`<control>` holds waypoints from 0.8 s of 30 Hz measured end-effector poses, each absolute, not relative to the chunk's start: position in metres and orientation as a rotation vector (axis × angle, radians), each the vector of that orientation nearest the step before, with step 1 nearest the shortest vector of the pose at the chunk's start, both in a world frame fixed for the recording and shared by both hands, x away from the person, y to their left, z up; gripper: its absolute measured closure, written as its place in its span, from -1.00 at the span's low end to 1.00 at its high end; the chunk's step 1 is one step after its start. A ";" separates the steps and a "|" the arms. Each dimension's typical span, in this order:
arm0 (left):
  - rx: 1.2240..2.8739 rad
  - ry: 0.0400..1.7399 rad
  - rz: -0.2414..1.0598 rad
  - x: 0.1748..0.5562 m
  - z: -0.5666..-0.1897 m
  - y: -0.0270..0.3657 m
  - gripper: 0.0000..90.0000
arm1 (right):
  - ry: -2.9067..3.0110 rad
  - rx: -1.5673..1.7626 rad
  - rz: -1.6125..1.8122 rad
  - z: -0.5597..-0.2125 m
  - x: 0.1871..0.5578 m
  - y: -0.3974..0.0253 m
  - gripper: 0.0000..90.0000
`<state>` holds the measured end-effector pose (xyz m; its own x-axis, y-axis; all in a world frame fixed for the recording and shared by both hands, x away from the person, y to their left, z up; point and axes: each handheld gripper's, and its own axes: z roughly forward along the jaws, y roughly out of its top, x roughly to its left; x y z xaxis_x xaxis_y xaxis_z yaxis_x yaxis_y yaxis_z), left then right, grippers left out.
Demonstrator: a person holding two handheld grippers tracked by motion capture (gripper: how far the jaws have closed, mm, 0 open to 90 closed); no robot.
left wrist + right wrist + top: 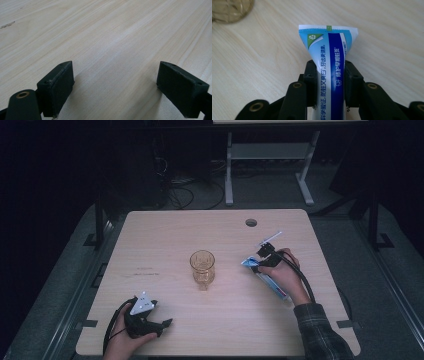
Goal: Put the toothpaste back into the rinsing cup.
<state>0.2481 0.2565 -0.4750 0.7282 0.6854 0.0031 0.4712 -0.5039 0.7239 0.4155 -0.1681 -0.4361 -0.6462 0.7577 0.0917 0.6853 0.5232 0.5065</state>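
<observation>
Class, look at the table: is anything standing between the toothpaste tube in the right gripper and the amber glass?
Nothing visible does. The right gripper is shut on the toothpaste tube, and only bare table lies between the tube and the glass. The left gripper sits open near the table's front edge, well aside.

- An amber glass [202,268] stands upright near the middle of the wooden surface [165,235].
- The right gripper [261,263] sits over a blue-and-white tube [270,281] to the glass's right.
- The left gripper [162,325] rests at the near left edge, well apart from the glass.
</observation>
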 end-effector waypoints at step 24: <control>2.197 0.870 0.377 0.248 -0.475 0.257 -0.70 | 2.408 1.290 1.171 -0.394 0.385 -0.226 0.57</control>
<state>0.2482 0.2565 -0.4750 0.7282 0.6854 0.0033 0.4711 -0.5039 0.7240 0.3855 -0.2262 -0.3944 -0.6115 0.7648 0.2028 0.6317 0.3176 0.7072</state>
